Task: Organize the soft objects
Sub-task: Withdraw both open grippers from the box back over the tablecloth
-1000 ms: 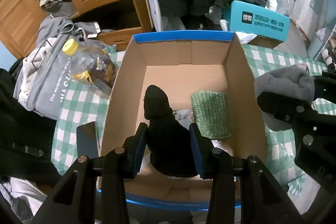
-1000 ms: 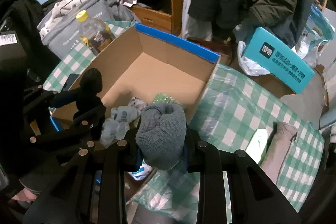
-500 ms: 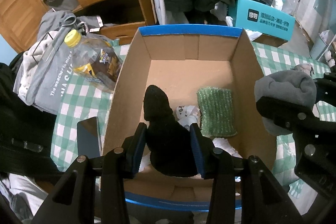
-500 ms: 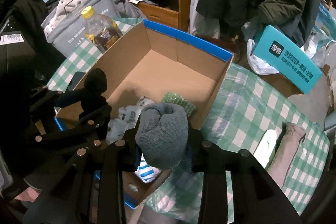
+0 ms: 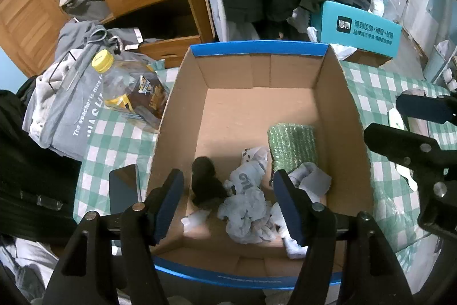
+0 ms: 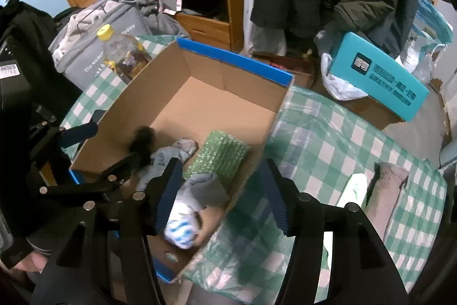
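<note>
An open cardboard box (image 5: 340,116) with blue rims sits on the green checked tablecloth. Inside lie a black sock (image 5: 204,182), a grey rolled sock (image 5: 311,179), pale crumpled socks (image 5: 245,199) and a green sponge cloth (image 5: 292,145). My left gripper (image 5: 228,205) is open and empty above the box's near end. My right gripper (image 6: 222,196) is open and empty over the box's right wall (image 6: 274,122); the grey sock (image 6: 207,189), the black sock (image 6: 141,142) and the green cloth (image 6: 220,155) lie below it.
A yellow-capped bottle (image 5: 128,93) and a dark phone (image 5: 124,190) lie left of the box. A grey bag (image 5: 68,110) hangs off the table's left. A teal box (image 5: 360,29) stands behind. A beige sock (image 6: 385,193) and a white object (image 6: 351,190) lie on the cloth at right.
Both grippers have opened. The black sock has dropped from the left gripper and the grey sock from the right gripper; both now lie in the box.
</note>
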Tool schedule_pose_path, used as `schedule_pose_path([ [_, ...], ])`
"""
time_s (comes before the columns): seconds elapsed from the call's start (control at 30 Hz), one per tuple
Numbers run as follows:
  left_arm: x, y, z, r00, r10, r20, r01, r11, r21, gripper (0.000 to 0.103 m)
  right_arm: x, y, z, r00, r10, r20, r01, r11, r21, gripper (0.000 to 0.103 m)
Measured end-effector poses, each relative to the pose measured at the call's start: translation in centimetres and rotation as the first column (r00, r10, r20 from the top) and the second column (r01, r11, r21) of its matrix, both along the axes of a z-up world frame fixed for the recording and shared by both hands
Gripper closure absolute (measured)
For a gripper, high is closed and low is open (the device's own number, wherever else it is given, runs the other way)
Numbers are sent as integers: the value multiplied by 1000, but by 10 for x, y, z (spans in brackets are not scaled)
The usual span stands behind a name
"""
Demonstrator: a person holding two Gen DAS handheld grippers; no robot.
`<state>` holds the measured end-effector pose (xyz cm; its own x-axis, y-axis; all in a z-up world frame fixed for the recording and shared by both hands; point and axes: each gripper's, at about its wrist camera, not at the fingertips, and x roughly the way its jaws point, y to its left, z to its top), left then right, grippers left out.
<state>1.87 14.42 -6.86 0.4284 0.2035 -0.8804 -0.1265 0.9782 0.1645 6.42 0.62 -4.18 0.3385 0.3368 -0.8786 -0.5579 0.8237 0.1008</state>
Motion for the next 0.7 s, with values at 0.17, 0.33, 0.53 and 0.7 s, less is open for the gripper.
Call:
schedule_pose_path([
  [0.17, 0, -8, 4, 1000, -19, 5, 19, 1000, -11, 31, 1, -12, -2, 1000, -27, 4, 27, 1000, -11, 35],
  [0.33, 0, -16, 7, 999, -34, 12, 34, 999, -12, 30, 0, -28, -6, 998, -56, 8, 56, 998, -31, 33],
  [0.53, 1, -30, 9, 998, -58, 12, 58, 998, 1, 29, 2, -49, -7, 995, -97, 4, 97, 995, -37, 32],
  [0.7, 0, -42, 9, 997, -80, 10, 80, 997, 10, 26, 2, -62, -9, 992, -127, -1, 127, 991, -39, 32],
])
